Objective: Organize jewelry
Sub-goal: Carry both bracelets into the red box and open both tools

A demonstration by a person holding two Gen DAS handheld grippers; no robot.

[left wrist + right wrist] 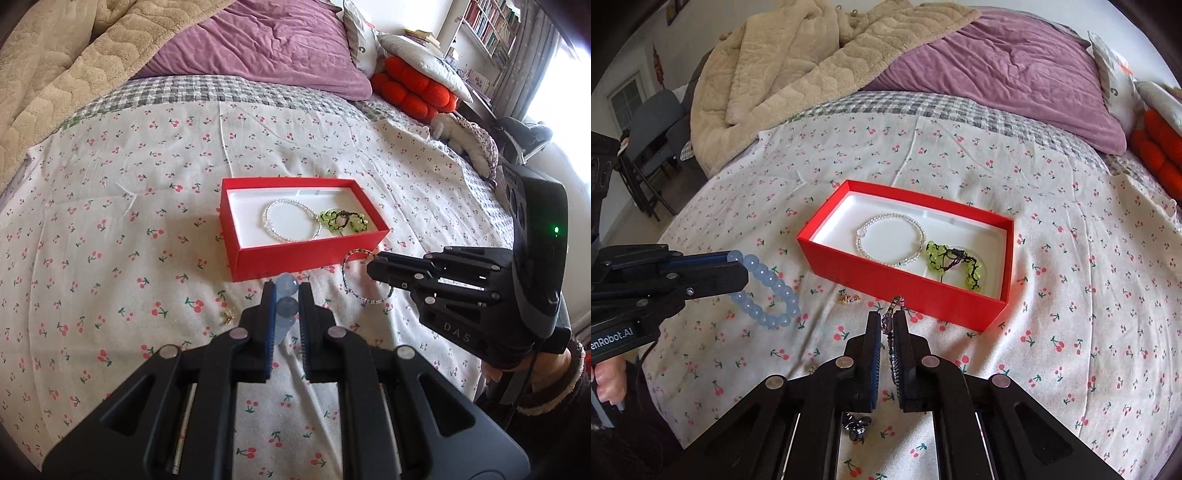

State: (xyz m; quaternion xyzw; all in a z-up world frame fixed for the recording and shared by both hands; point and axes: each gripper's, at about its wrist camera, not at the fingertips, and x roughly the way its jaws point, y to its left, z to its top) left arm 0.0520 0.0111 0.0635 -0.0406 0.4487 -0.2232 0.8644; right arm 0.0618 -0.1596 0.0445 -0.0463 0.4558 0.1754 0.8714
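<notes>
Two bracelets are held above the bed (pixel 1071 258): blue beads (pixel 768 291) pinched in the left claw (pixel 287 291), a thin beaded bracelet (pixel 364 275) pinched in the right claw (pixel 887 317), near the red box (pixel 897 295).

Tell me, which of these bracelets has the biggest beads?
The pale blue bracelet, held in the left hand-held gripper. Its chunky round beads dwarf those of the clear one and green one in the red box.

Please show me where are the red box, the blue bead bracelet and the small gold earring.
red box (pixel 886 280), right wrist view, front wall.
blue bead bracelet (pixel 775 284), right wrist view, beads on its far side.
gold earring (pixel 846 298), right wrist view, its middle.
</notes>
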